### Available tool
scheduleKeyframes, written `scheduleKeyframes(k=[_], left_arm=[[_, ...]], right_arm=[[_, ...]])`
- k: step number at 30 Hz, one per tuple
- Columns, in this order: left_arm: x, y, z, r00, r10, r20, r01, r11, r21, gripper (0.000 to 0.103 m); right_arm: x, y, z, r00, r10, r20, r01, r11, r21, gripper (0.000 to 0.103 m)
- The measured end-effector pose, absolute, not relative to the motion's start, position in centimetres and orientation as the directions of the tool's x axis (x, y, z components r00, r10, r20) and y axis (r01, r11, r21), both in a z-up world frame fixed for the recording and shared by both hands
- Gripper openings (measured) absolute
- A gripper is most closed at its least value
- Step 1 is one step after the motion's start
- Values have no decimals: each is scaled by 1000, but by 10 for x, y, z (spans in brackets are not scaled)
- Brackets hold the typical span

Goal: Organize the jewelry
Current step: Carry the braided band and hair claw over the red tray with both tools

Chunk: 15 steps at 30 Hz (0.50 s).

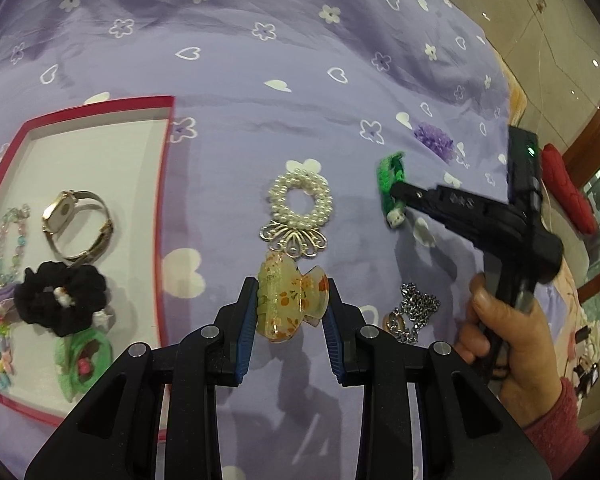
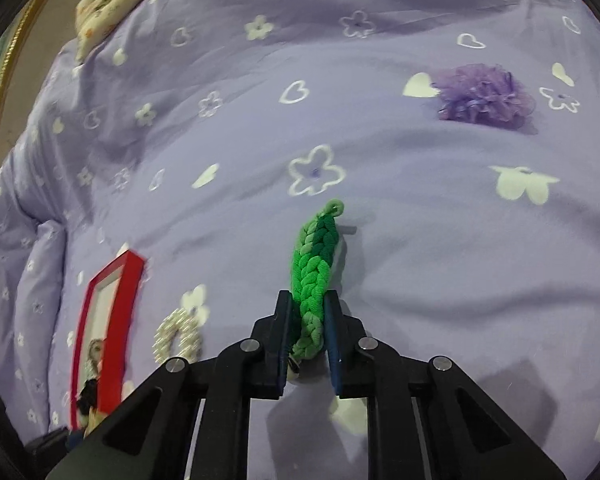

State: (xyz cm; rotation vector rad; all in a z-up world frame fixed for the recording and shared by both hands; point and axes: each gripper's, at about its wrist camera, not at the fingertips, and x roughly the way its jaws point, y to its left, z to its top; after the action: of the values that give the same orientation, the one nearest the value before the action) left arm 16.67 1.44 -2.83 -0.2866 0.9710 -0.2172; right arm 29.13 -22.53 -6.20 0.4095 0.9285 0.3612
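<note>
- Left gripper (image 1: 290, 312): jaws are clamped on a translucent floral claw clip (image 1: 291, 300), which is held between the blue pads with its far end sticking out past the tips.
- Right gripper (image 2: 308, 340): jaws are closed on the near end of a green braided hair tie (image 2: 314, 264); the rest of the tie extends forward past the tips, over the bed. In the left wrist view the same gripper (image 1: 396, 196) is seen pinching the tie (image 1: 388, 176), held by the right hand (image 1: 504, 344).
- Everything is carried by a bed with a purple flower-and-heart cover (image 1: 260, 80).
- A pearl ring hair tie with a silver filigree piece (image 1: 300, 208) is seen on the cover just beyond the claw clip, between the two grippers.
- A silver chain (image 1: 416, 312) lies on the cover just right of the left jaws, near the right hand.
- A purple tulle pom (image 2: 486, 96) lies farther out toward the bed's right edge, well apart from the green tie.
- A red-rimmed box (image 1: 168, 184) sits on the left part of the bed; inside are a wristwatch (image 1: 76, 224), a black scrunchie (image 1: 62, 300), a green hair tie (image 1: 84, 360) and beaded pieces (image 1: 4, 264).
</note>
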Motion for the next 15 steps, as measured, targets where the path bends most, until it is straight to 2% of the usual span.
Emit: scheduleKeyframes(k=[15], left_arm=[[137, 78, -13, 610, -214, -763, -58, 948, -312, 29]], right_arm=[[231, -154, -19, 454, 652, -607, -368, 758, 539, 10]])
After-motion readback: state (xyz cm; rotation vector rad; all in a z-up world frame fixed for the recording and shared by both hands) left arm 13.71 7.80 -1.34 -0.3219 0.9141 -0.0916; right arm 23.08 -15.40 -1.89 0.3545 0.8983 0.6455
